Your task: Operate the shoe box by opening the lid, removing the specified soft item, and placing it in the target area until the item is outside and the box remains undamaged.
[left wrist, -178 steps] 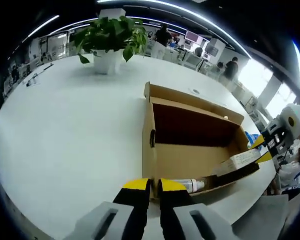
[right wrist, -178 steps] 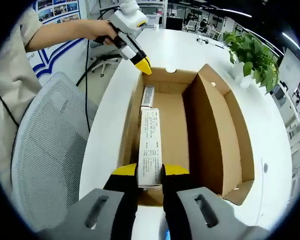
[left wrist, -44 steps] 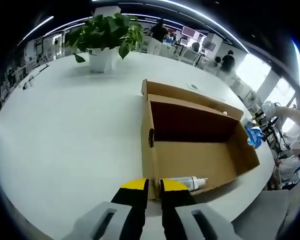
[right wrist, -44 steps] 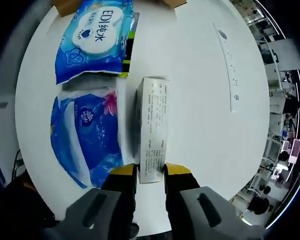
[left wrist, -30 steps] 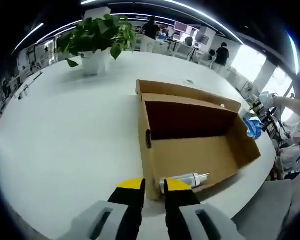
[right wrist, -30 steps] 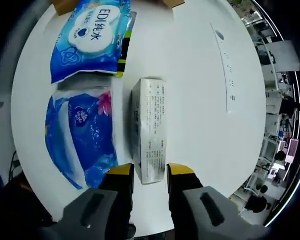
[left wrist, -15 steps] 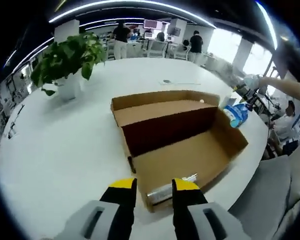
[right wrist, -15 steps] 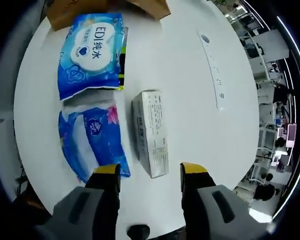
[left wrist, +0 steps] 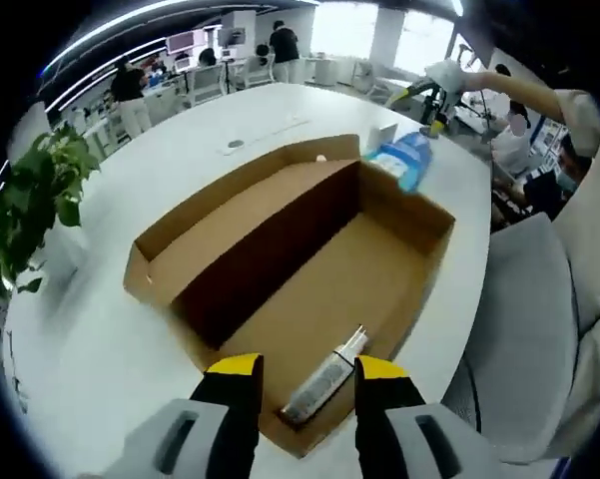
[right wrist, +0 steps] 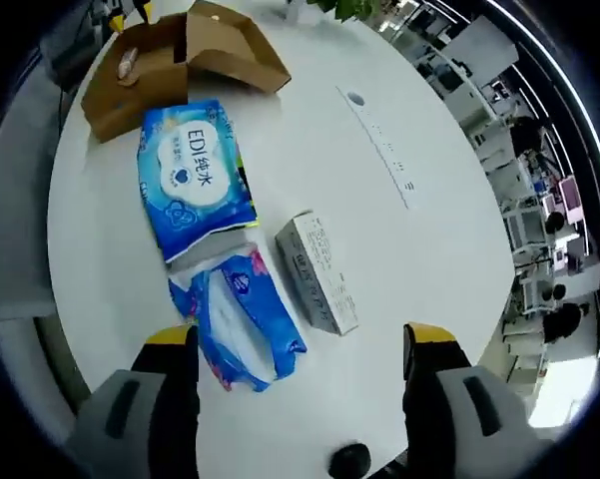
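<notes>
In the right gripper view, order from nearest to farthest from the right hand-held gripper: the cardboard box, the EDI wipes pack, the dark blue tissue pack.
1. Dark blue tissue pack, just ahead of the right hand-held gripper.
2. EDI wipes pack, beyond it, toward the box.
3. Cardboard box, at the view's top.

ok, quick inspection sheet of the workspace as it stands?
Surface: white table, mostly bare.
Job's things: open shoe box undamaged, a bottle inside; two blue soft packs and a white carton lie outside on the table.
Clutter: potted plant.
Grippers: left gripper open above the bottle; right gripper open wide over the packs.
Cables: nothing seen.
Surroundings: grey mesh chair, office desks, people.
</notes>
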